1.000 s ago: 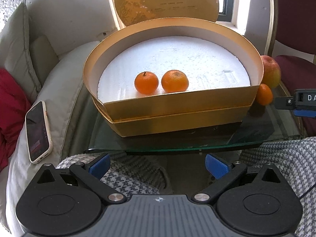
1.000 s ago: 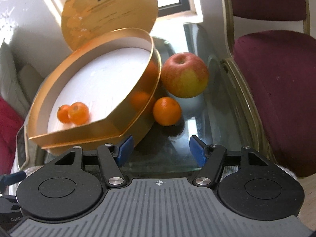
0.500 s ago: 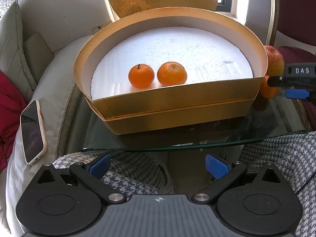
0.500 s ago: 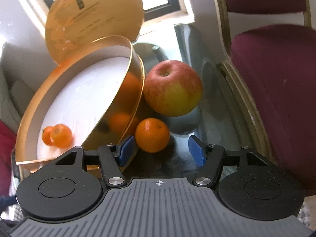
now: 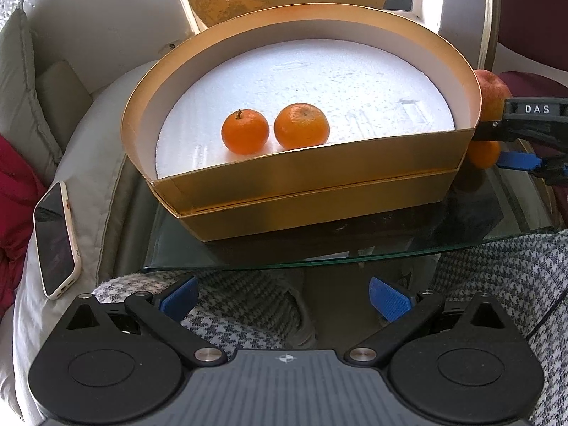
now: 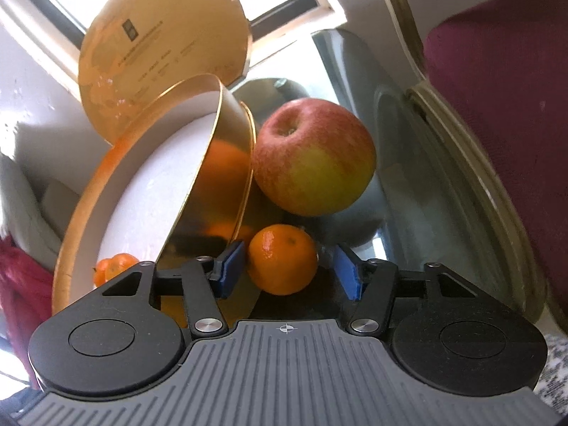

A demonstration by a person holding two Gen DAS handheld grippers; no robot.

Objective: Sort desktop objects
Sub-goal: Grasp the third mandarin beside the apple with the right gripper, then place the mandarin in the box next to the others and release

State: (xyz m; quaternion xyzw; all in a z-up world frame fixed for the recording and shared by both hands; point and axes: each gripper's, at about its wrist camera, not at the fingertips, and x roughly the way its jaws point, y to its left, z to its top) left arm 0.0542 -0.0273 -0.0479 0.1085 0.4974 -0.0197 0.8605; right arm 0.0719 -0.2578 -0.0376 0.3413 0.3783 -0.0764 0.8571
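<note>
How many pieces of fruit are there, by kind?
Tangerines: 3, two in the gold box at and, one on the glass table at
Apples: 1
Total: 4

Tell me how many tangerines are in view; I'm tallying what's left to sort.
3. Two sit side by side on the white liner inside the gold box: one tangerine and its neighbour. The third tangerine lies on the glass table, between the right gripper fingers. Others may be hidden behind the box.

The right gripper [image 6: 289, 271] now sits low beside the gold box [image 6: 227, 177] — its jaws, just closing, flank the loose mandarin [image 6: 282, 259], which earlier lay ahead of them, pads not yet pressing.
</note>
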